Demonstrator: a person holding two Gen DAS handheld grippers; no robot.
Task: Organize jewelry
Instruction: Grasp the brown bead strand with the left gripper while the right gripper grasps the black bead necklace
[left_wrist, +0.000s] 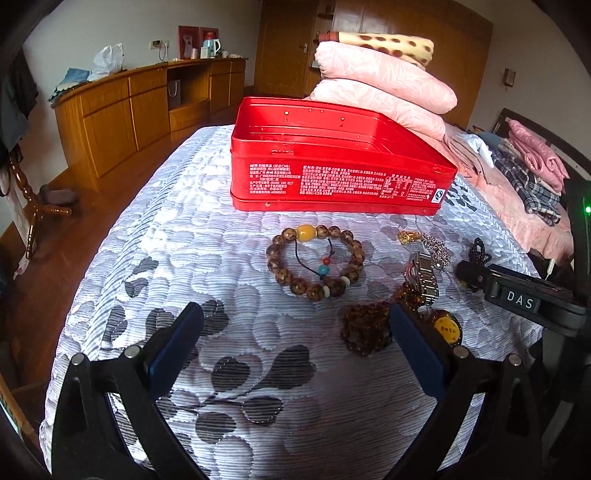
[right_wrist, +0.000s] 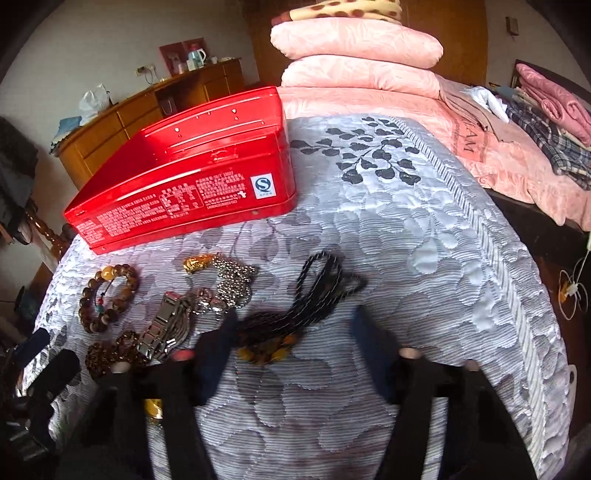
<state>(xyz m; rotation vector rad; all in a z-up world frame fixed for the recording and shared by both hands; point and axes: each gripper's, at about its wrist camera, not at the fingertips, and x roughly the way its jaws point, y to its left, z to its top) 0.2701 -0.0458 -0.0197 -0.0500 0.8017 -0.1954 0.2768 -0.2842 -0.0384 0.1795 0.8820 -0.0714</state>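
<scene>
An open red tin box stands on the quilted bed; it also shows in the right wrist view. In front of it lie a brown bead bracelet, a silver watch, a gold charm on a silver chain, a black cord necklace with amber beads and a dark bead string. My left gripper is open above the quilt, short of the bracelet. My right gripper is open, its left finger beside the amber beads.
Folded pink quilts are stacked behind the box. Folded clothes lie at the right. A wooden cabinet lines the far wall. The bed edge drops to a wooden floor on the left.
</scene>
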